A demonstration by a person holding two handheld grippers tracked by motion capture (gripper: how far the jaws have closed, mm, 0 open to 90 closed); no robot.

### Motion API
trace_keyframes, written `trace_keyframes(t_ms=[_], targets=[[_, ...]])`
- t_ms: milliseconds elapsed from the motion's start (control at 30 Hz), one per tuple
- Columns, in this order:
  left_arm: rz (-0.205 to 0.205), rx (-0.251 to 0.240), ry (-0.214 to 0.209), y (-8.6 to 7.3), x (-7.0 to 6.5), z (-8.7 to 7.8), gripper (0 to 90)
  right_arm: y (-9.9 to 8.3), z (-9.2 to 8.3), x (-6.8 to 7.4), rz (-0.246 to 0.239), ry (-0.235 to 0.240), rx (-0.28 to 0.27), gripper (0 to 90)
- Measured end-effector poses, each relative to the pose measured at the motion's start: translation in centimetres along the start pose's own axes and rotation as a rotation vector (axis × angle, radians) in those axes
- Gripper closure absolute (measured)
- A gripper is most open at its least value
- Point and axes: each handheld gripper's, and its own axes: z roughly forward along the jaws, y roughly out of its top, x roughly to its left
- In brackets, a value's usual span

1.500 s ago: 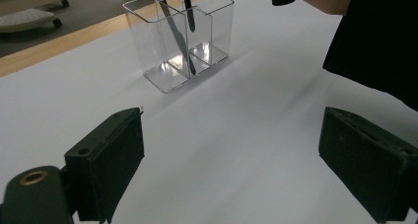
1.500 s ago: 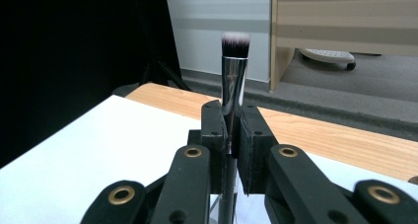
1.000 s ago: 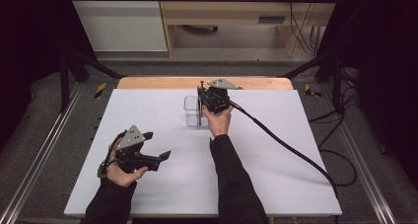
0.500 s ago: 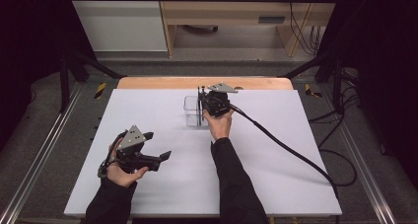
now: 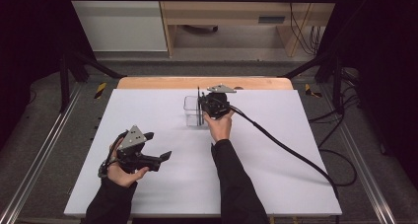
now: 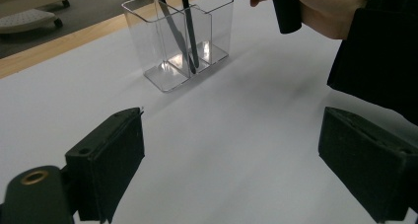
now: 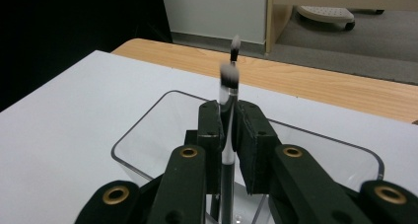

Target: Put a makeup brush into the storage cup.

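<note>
- The right tool [image 7: 227, 130] pinched a slim makeup brush [image 7: 228, 81] by its stem above the clear organiser [image 5: 193, 111], but its jaws had just been easing apart with the stem between them, so the hold looked thin.
- If the pads let go early, I judged the brush would drop and could tip onto the divider wall or bounce out onto the desk [image 5: 148, 110].
- A crooked drop could also knock the dark stick [image 6: 190, 31] already leaning in the organiser, at about 11 o'clock in the left tool view.
- The organiser was light, clear plastic; a nudge from the right tool could slide or tip it, since nothing held it down.
- The left tool [image 5: 165, 156] rested on the desk at about 8 o'clock in the high view, jaws spread wide and holding nothing, too far off to steady the organiser.
- The brush stood nearly upright, with a dark stem, a silvery collar and a small pale tuft at the top; the tuft was blurred.
- The organiser had several compartments and sat near the far edge of the desk, at about 12 o'clock; which compartment lay under the brush I could not tell.
</note>
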Motion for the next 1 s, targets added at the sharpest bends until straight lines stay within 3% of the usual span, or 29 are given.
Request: trace_keyframes(t_ms=[500,1000], targets=[[-0.001,0.002,0.004,0.0,0.0,0.0,9.3,0.0,-2.4,0.0,-0.027,0.034,-0.003,66.0],[-0.011,-0.001,0.008,-0.1,0.2,0.0,9.0,0.0,-6.3,0.1,-0.093,0.098,-0.011,32.0]])
